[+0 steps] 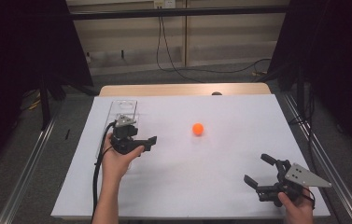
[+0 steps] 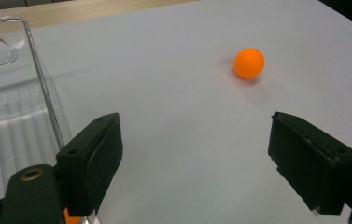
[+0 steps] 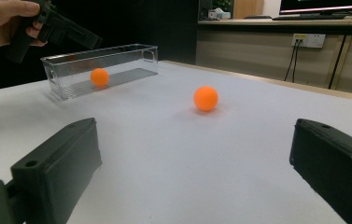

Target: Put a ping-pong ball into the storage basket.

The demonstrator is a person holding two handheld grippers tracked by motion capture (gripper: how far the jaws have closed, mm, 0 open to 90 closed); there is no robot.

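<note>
An orange ball (image 1: 198,129) (image 2: 249,63) (image 3: 206,98) rests on the white table top near its middle. A clear plastic box (image 1: 124,109) (image 2: 38,70) (image 3: 117,56) lies at the far left, and a second orange ball (image 3: 99,77) sits inside it. My left gripper (image 1: 151,143) (image 2: 194,126) hovers by the box's near end, pointing toward the loose ball, open with nothing between its jaws. In the right gripper view it (image 3: 54,28) hangs over the box in a hand. My right gripper (image 1: 256,168) (image 3: 194,128) stands open at the front right, aimed at the loose ball.
The white sheet (image 1: 220,186) covers the table, with a wooden strip (image 1: 183,89) along its far edge. Metal rails (image 1: 325,158) run down both sides. Dark curtains (image 1: 332,42) hang left and right, and cables (image 1: 173,65) trail on the floor beyond.
</note>
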